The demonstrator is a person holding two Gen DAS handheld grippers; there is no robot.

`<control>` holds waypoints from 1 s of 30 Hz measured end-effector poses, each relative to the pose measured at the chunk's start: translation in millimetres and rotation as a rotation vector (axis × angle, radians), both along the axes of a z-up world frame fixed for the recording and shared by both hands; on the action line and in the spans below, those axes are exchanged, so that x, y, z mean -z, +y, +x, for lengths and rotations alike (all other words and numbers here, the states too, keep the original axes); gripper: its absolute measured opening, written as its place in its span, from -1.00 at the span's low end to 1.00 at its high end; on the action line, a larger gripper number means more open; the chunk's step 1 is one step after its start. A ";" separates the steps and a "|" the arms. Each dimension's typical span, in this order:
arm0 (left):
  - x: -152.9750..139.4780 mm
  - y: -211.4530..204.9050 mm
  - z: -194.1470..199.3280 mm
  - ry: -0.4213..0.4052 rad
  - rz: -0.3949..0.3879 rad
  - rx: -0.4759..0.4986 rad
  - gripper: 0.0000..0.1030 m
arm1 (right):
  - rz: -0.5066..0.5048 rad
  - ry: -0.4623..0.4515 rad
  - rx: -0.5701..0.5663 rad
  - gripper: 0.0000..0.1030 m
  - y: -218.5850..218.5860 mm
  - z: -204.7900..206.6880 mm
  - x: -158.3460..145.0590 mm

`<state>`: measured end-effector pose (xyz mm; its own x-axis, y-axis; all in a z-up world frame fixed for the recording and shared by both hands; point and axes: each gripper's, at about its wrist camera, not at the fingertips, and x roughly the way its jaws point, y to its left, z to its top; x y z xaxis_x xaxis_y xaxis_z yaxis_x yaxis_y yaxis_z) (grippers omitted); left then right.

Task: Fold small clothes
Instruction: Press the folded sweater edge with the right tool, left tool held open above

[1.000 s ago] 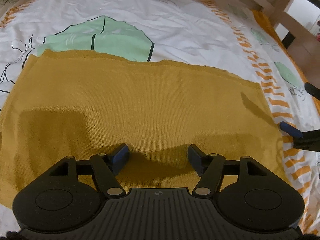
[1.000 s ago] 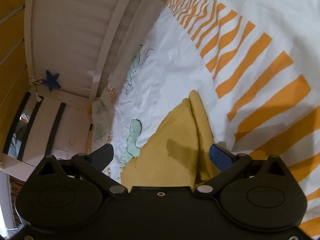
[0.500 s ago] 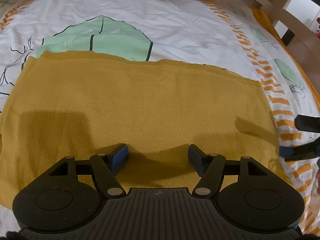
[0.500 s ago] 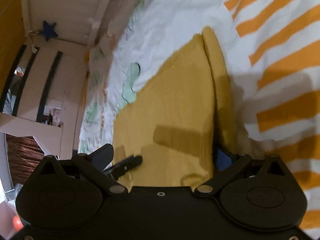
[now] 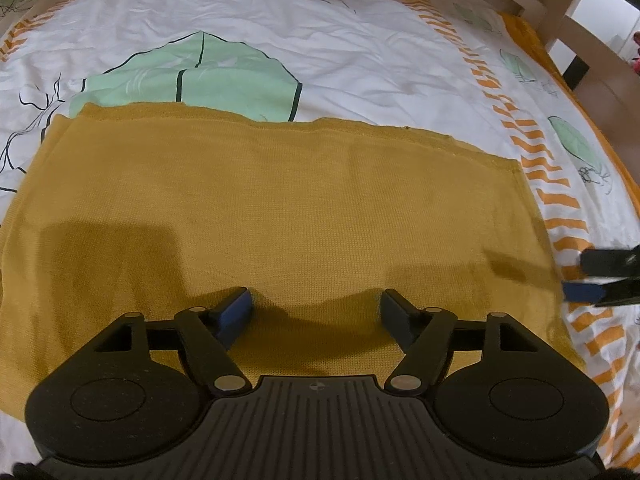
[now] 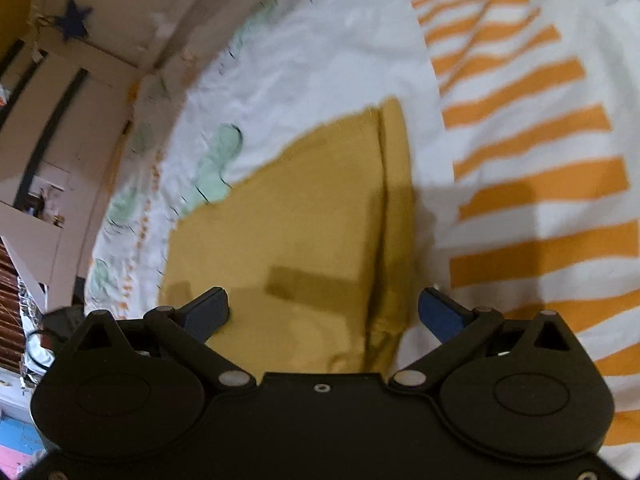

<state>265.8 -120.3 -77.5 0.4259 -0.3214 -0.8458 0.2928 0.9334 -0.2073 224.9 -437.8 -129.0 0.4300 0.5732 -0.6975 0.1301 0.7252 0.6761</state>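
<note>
Flat rectangular mustard knit cloth (image 5: 280,208); wrinkled bedsheet (image 5: 340,60)

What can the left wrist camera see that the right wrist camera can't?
Only the left wrist view shows the big green leaf print, the wooden frame and the yellow cloth's long far edge. Only the right wrist view shows the blue star on the wall and the cloth's doubled side edge. Both show the yellow cloth lying flat on the bedsheet with orange stripes, and both show the open left gripper and right gripper, neither holding anything.
</note>
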 end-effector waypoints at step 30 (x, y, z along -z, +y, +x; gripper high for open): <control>-32.1 132.8 17.3 -0.023 0.036 -0.139 0.31 | -0.088 -0.137 0.053 0.75 29.4 1.3 3.8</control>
